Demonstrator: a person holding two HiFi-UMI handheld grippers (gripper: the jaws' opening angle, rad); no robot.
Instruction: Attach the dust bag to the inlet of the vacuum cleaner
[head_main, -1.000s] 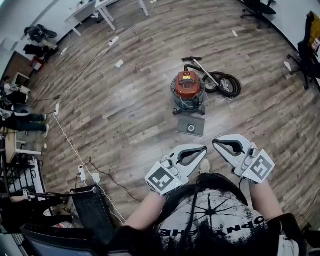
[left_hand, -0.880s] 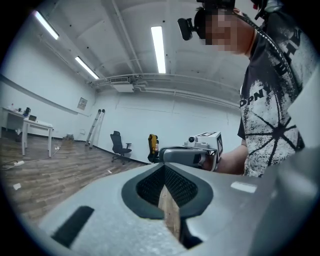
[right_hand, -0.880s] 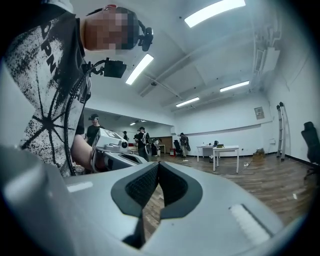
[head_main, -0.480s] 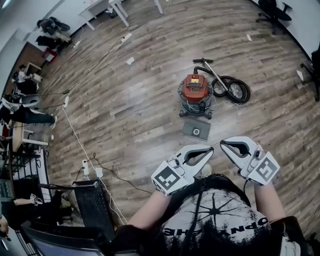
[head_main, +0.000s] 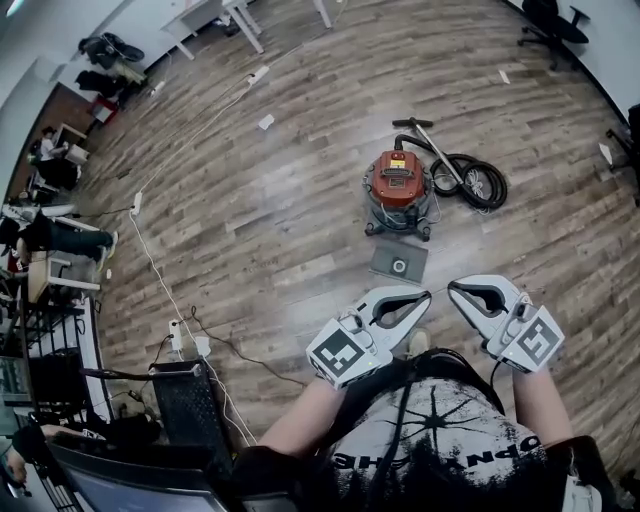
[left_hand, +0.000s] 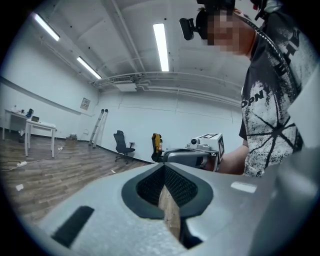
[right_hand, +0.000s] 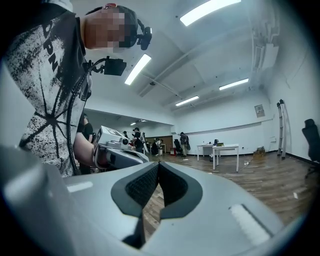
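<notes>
Since a sec ago only my view and both hands have shifted a bit. Left gripper (head_main: 427, 295) & right gripper (head_main: 453, 289) are clenched, empty. Dust bag (head_main: 399, 264) lies flat on the floor just before the vacuum (head_main: 400, 188), well ahead. Approach only, imo.

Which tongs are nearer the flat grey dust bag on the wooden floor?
Left, narrowly. In the head view the left tongs point just below the grey dust bag, the right tongs farther to its right.
</notes>
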